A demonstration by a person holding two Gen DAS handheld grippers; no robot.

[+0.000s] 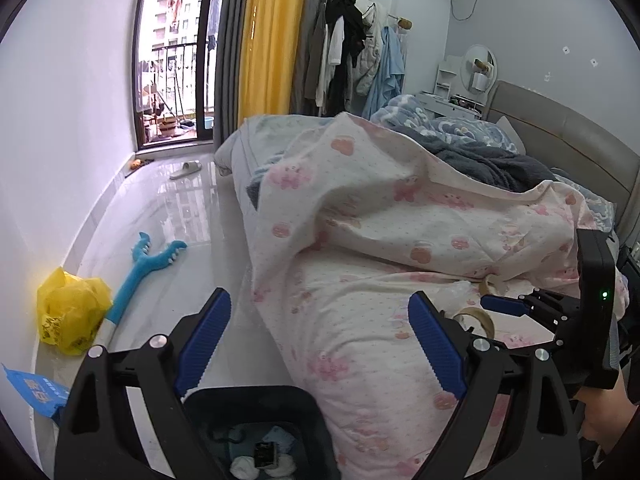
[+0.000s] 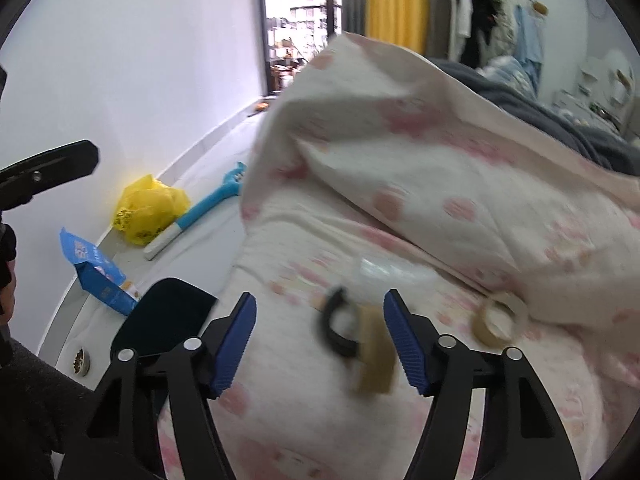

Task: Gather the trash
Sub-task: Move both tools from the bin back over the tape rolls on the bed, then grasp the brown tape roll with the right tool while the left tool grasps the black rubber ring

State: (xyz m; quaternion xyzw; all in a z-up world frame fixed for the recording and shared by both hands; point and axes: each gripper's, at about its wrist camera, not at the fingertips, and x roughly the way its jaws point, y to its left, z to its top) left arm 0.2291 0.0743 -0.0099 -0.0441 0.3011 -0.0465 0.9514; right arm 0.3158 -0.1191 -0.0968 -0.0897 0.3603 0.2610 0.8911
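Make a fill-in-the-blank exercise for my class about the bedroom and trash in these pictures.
1. The crumpled plastic bag on the floor is ____.
2. The pink-patterned quilt lies on the ____.
3. The long toy beside the bag is ____.
4. The tape roll rests on the sheet beside the ____ gripper.

Missing words: yellow; bed; blue; right
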